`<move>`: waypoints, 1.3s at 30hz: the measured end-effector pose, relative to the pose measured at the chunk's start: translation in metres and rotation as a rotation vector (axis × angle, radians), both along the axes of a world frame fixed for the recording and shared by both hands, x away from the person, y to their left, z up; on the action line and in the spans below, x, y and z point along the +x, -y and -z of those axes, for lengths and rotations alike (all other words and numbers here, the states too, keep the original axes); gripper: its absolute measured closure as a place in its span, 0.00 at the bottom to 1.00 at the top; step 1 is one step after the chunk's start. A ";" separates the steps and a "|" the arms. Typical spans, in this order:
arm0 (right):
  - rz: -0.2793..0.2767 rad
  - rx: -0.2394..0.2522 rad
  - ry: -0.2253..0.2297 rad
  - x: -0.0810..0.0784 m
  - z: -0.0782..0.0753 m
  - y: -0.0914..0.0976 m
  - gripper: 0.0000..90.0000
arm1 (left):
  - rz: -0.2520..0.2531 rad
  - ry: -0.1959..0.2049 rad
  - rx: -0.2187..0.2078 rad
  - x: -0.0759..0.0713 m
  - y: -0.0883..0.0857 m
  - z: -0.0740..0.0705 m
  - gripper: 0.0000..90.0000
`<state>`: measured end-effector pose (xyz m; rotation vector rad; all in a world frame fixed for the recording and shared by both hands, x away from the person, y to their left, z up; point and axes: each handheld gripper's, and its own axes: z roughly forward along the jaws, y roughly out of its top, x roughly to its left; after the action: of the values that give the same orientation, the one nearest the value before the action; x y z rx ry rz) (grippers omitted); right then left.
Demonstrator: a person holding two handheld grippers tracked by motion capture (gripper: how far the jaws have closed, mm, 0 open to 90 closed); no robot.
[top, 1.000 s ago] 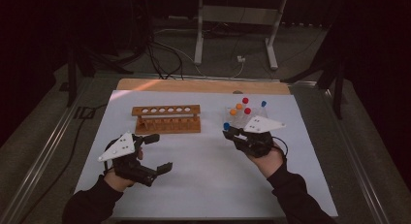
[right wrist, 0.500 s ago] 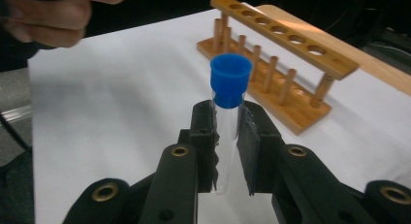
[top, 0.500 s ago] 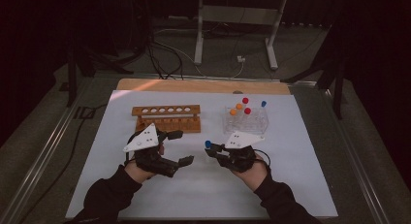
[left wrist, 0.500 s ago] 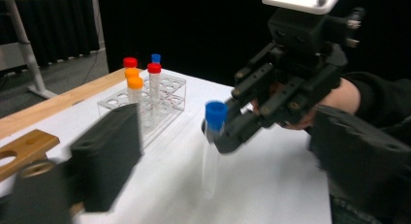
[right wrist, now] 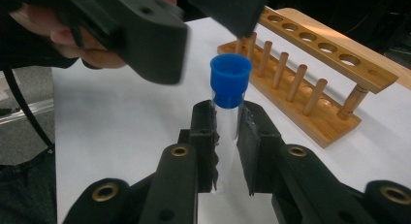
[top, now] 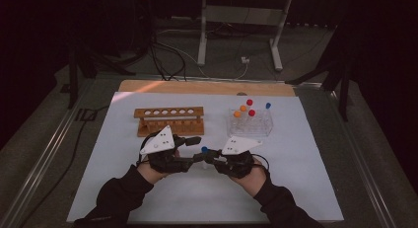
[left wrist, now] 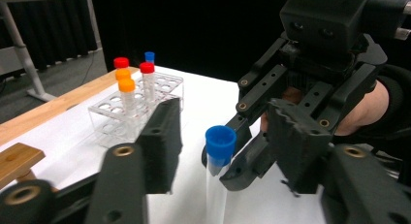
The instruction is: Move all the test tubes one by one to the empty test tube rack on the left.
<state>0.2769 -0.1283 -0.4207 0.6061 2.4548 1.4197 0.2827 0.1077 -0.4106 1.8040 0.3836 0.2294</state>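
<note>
A clear tube with a blue cap stands upright between the jaws of my right gripper, which is shut on its glass body. In the high view the tube hangs over the white mat at centre, held by the right gripper. My left gripper faces it from the left, open, with one jaw on each side of the cap. In the left gripper view the tube stands in the gap of that open left gripper, touching neither jaw.
An empty wooden tube rack stands behind the left hand. A clear plastic rack at the back right holds several tubes with red, orange and blue caps. The white mat covers the table; a wooden edge runs behind it.
Both hands moved inward to the mat's centre. The right gripper came away from the clear rack carrying the blue-capped tube; the left gripper moved right, and its open jaws now flank the cap.
</note>
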 end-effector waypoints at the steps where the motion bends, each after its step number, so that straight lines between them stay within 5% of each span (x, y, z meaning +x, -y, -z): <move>1: -0.001 0.001 0.001 0.000 0.000 0.000 0.86 | 0.001 0.003 0.007 0.000 0.001 0.000 0.59; 12: -0.006 0.004 0.004 -0.001 -0.002 -0.002 0.86 | -0.003 0.018 0.037 0.002 0.006 0.003 0.83; 22: 0.009 0.020 0.009 -0.001 -0.002 0.001 0.83 | -0.005 0.036 0.051 0.003 0.008 0.000 0.86; 28: 0.028 0.038 0.017 0.000 -0.003 0.008 0.64 | -0.032 0.041 0.050 0.010 0.002 -0.007 0.86; 35: 0.059 0.065 0.043 -0.002 -0.001 0.019 0.19 | -0.070 0.048 0.048 0.023 -0.005 -0.016 0.86; 39: 0.078 0.107 0.046 -0.004 0.000 0.025 0.08 | -0.100 0.057 0.060 0.033 -0.008 -0.023 0.86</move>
<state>0.2725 -0.1531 -0.4210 0.6756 2.3061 1.5237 0.3154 0.1159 -0.3878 1.8347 0.4307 0.3649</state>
